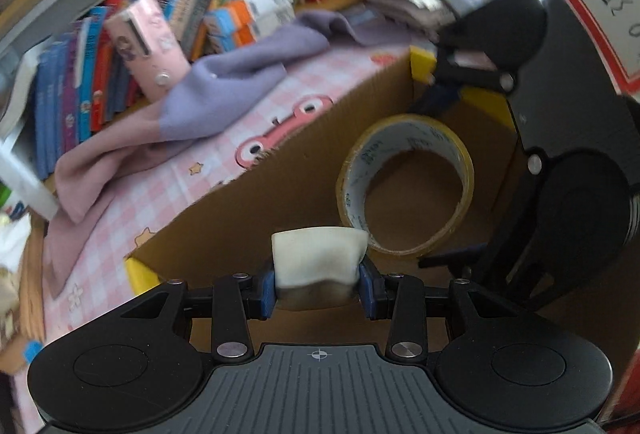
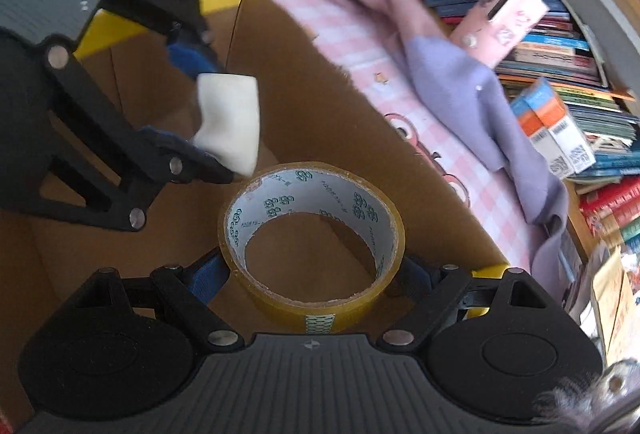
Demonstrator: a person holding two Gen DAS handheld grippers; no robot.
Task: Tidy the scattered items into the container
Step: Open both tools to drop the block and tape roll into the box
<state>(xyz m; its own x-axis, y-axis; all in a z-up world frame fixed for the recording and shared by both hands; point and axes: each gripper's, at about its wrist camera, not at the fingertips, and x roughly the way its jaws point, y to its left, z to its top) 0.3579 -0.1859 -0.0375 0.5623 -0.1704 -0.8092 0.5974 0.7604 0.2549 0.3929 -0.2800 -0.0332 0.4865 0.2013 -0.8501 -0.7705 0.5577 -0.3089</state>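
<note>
L gripper (image 1: 319, 284) fingers clamp white eraser (image 1: 319, 261) over cardboard box (image 1: 280, 169). R gripper (image 2: 314, 274) fingers grip tape roll (image 2: 311, 234) inside box. Beyond box: pink/purple cloth (image 1: 192, 105) on checked surface (image 1: 168, 185), then books (image 1: 92, 81).

Two grippers: the left gripper (image 1: 319, 288) and the right gripper (image 2: 310, 274). One cardboard box (image 1: 224, 230) with yellow corners. One roll of tape (image 2: 312, 230). One white eraser (image 1: 318, 258). One cloth (image 1: 192, 105), part pink and part purple. One pink case (image 1: 148, 45). One pink checked cover (image 1: 168, 177) over the worktop. Too many books (image 2: 560, 45) along the back edge to count; they are blurred.
</note>
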